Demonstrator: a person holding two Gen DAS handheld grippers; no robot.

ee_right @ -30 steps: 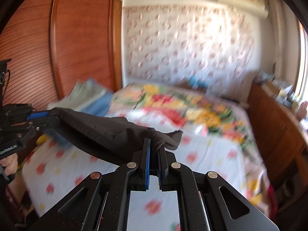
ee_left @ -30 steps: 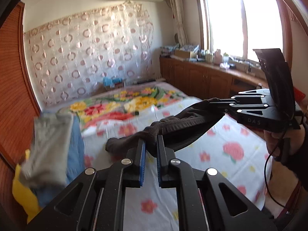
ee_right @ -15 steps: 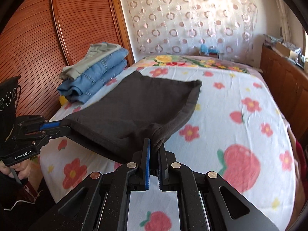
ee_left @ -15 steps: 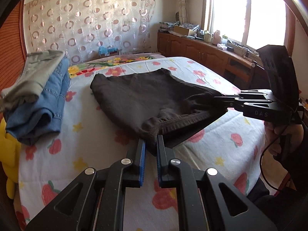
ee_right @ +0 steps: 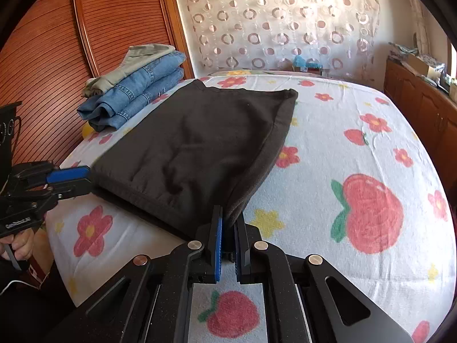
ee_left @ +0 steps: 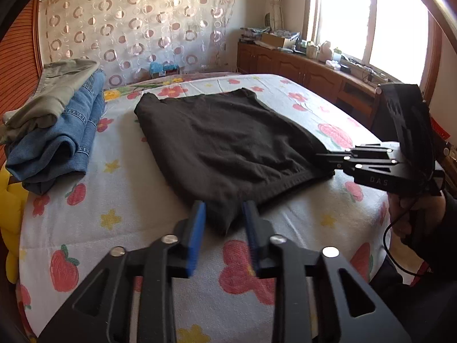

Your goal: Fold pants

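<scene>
Dark brown pants point(ee_left: 228, 143) lie folded flat on the flowered bed sheet point(ee_left: 114, 200). Their near corner sits between the blue pads of my left gripper point(ee_left: 224, 217), whose jaws are opening and no longer pinch the cloth. My right gripper point(ee_right: 228, 225) is shut on the other near corner of the pants point(ee_right: 194, 143), low over the bed. In the left wrist view the right gripper point(ee_left: 328, 161) shows at the right, clamped on that corner, with a hand behind it. From the right wrist camera, the left gripper point(ee_right: 75, 178) is at the pants' left corner, fingers apart.
A stack of folded blue jeans point(ee_left: 65, 137) topped with khaki pants point(ee_left: 54, 94) sits at the bed's left side, also seen as the jeans stack point(ee_right: 137, 97). Slatted wooden doors point(ee_right: 57, 57) stand behind it. Wooden cabinets point(ee_left: 300, 71) run under the window on the right.
The pants came down from hanging in the air to lying flat on the bed as both grippers sank. The left jaws have parted from the corner; the right stays clamped.
</scene>
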